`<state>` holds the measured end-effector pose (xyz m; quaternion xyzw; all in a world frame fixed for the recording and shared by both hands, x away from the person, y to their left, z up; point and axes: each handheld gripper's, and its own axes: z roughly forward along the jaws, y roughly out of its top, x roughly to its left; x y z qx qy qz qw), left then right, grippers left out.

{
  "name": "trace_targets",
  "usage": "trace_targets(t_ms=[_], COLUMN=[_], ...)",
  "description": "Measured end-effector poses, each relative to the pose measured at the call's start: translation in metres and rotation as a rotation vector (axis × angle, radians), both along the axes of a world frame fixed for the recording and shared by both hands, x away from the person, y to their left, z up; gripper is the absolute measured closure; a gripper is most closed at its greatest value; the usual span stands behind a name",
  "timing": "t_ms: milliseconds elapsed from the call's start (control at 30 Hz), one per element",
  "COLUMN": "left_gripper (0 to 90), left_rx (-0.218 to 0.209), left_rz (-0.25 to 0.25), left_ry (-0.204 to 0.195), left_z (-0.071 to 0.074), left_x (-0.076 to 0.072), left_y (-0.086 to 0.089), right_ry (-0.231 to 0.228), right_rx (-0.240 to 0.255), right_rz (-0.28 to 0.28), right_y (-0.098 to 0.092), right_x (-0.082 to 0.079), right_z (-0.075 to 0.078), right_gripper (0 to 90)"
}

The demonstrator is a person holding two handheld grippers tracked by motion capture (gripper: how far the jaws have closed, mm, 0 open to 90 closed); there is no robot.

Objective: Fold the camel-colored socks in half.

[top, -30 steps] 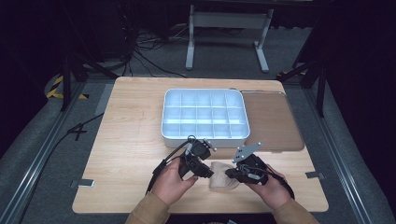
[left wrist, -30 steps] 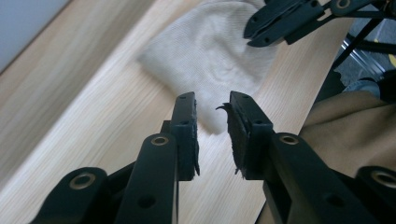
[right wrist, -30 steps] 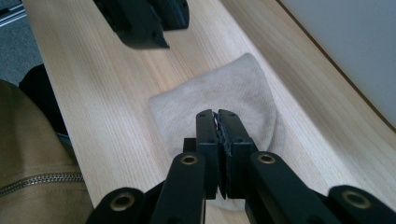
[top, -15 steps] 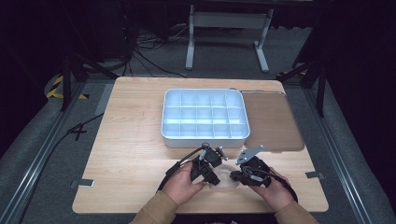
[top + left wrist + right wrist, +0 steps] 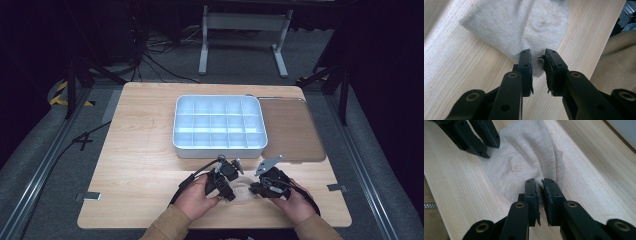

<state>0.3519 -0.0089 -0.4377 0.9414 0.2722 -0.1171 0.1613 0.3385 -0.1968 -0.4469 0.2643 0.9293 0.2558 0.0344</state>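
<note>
Two hand-held grippers meet over a small beige cloth at the near edge of a wooden table.

The left gripper has narrow jaws with a cloth corner between them, pads not pressing. The right gripper, whose jaws have just been opening, straddles the opposite edge with a slim gap. A white compartment tray sits beyond, mid-table.

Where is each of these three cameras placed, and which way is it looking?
High view: above the person's side, looking forward and down on the table; forearms and both hands show.
Left gripper view: rides the left gripper, looking along its jaws at the beige cloth.
Right gripper view: rides the right gripper, facing the same cloth; the left gripper shows beyond.
Shared: the cloth and the tabletop.
</note>
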Motion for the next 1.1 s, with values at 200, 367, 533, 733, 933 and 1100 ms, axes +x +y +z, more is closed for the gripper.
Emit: trace_targets(t_ms=[200, 367, 533, 733, 933, 1100], left_gripper=[76.5, 79.7, 82.1, 83.6, 85.2, 85.3], left_rx=[-0.070, -0.151, -0.123, 0.005, 0.017, 0.021], left_rz=[0.012, 0.064, 0.117, 0.153, 0.155, 0.155], left_ry=[-0.039, -0.138, -0.219, -0.233, -0.195, -0.174], left_z=[0.010, 0.025, 0.024, 0.006, 0.000, -0.001], left_x=[0.000, 0.002, 0.009, 0.015, 0.019, 0.020], left_y=[0.004, 0.008, 0.001, -0.008, -0.009, -0.007], right_ry=[-0.004, -0.011, -0.019, -0.050, -0.054, -0.033], right_rx=[0.004, 0.003, 0.003, -0.010, -0.011, 0.000], right_rz=[0.006, 0.007, 0.000, 0.001, -0.016, -0.030], right_y=[0.000, -0.001, 0.000, 0.001, -0.004, -0.006], right_x=[0.000, -0.001, -0.002, -0.006, -0.013, -0.010], right_z=[-0.001, -0.001, -0.001, -0.001, 0.000, -0.003], right_gripper=[81.8, 81.9, 81.9, 81.5, 80.8, 81.1])
